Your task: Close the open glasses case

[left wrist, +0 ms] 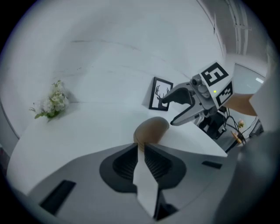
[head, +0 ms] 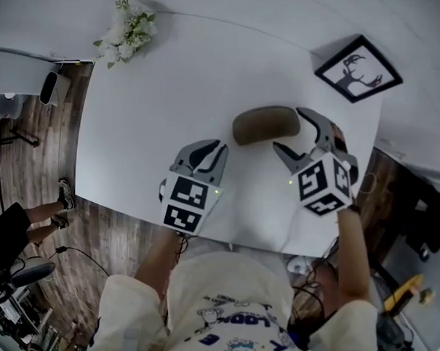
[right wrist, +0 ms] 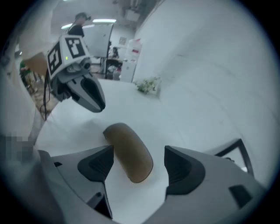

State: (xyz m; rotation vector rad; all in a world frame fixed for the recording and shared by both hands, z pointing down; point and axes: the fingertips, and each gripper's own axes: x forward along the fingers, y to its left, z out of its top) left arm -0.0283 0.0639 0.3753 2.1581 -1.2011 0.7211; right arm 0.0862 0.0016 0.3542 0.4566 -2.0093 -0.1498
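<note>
A brown glasses case (head: 266,125) lies shut on the white table (head: 165,96), its lid down. My left gripper (head: 209,150) hovers just left of the case and nearer to me, its jaws a narrow slit apart with only table showing between them (left wrist: 141,146); the case (left wrist: 151,130) lies just beyond its tips. My right gripper (head: 291,130) hangs at the case's right end, jaws wide open. In the right gripper view (right wrist: 139,153) the case (right wrist: 129,151) lies on the table below the gap, near the left pad, with neither pad pressing on it.
A black-framed deer picture (head: 359,68) lies at the table's far right corner. A small bunch of white flowers (head: 128,29) sits at the far left corner. The table's near edge (head: 203,236) runs just behind both grippers. Wooden floor and cables lie beyond.
</note>
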